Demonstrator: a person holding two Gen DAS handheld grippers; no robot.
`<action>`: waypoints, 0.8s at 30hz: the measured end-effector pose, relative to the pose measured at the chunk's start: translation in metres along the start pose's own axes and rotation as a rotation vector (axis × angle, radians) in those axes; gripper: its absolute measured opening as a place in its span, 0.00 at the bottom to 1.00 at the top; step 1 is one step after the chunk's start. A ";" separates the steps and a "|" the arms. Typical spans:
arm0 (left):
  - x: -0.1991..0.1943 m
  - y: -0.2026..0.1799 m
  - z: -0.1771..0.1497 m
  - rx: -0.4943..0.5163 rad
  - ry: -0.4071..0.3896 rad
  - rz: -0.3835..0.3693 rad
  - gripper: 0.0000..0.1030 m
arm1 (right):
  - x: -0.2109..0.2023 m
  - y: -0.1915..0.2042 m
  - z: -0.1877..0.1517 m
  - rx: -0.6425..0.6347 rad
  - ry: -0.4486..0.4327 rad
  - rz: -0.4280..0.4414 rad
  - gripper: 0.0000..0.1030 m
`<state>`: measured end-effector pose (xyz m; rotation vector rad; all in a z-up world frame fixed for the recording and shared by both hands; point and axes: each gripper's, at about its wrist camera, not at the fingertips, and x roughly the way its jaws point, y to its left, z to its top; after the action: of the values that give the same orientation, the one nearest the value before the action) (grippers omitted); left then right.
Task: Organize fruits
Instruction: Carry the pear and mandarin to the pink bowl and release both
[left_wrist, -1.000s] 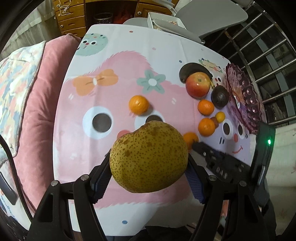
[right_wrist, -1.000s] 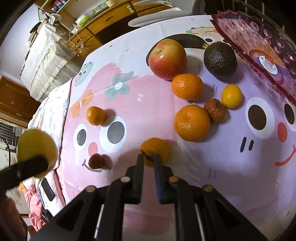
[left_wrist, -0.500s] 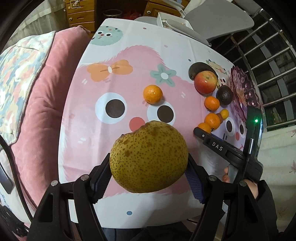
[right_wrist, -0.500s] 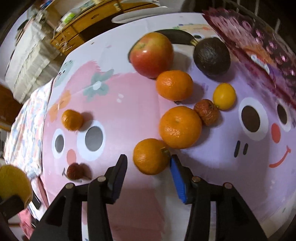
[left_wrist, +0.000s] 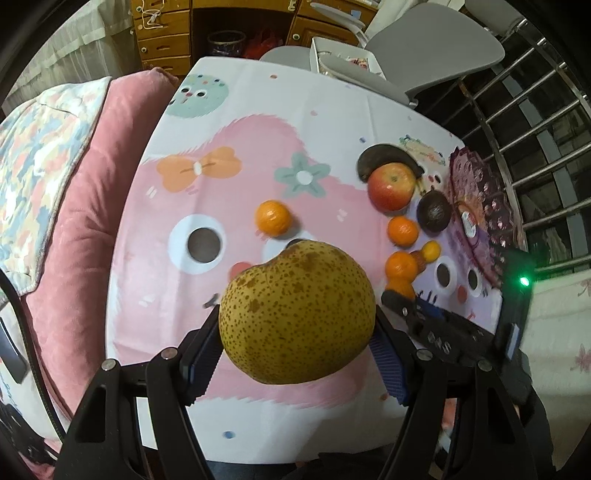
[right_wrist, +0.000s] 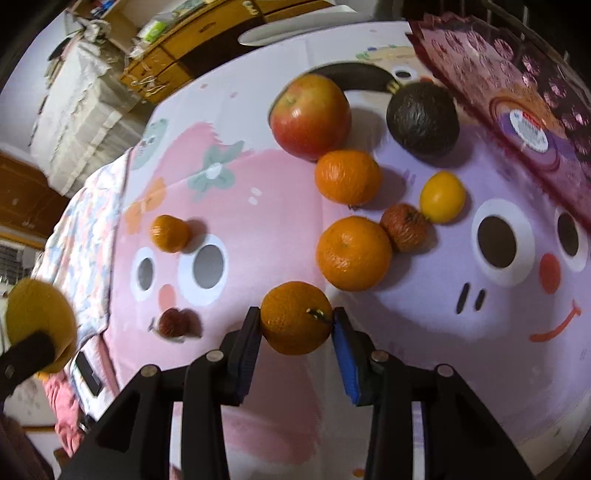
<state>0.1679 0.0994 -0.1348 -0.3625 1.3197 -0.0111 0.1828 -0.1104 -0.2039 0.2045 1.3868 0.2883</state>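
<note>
A cartoon-face tablecloth (left_wrist: 221, 177) covers the table; pink cushion (left_wrist: 96, 192) at nine o'clock (wooden drawers (left_wrist: 162, 37) at eleven).

A big yellow-brown pear (left_wrist: 297, 314) with dark speckles is held in the air between the pads of the left gripper (left_wrist: 295, 345). A stemmed mandarin (right_wrist: 296, 318) sits between the pads of the right gripper (right_wrist: 295, 334). Beyond it on the cloth lie two more mandarins (right_wrist: 354, 253), a red apple (right_wrist: 311, 116), a dark avocado (right_wrist: 423, 120), a small yellow citrus (right_wrist: 442, 197) and a wrinkled brownish fruit (right_wrist: 405, 227). One small mandarin (right_wrist: 169, 233) lies apart at the left.
</note>
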 end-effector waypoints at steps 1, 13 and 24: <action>-0.001 -0.006 0.000 -0.011 -0.007 0.002 0.70 | -0.006 -0.002 0.001 -0.012 0.000 0.011 0.37; -0.005 -0.121 0.002 -0.105 -0.160 -0.030 0.70 | -0.100 -0.052 0.036 -0.279 -0.086 0.044 0.37; 0.027 -0.231 0.008 -0.023 -0.222 -0.104 0.70 | -0.139 -0.143 0.065 -0.301 -0.139 0.011 0.37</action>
<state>0.2278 -0.1220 -0.0977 -0.4390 1.0817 -0.0419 0.2364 -0.2888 -0.1069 -0.0171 1.1884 0.4791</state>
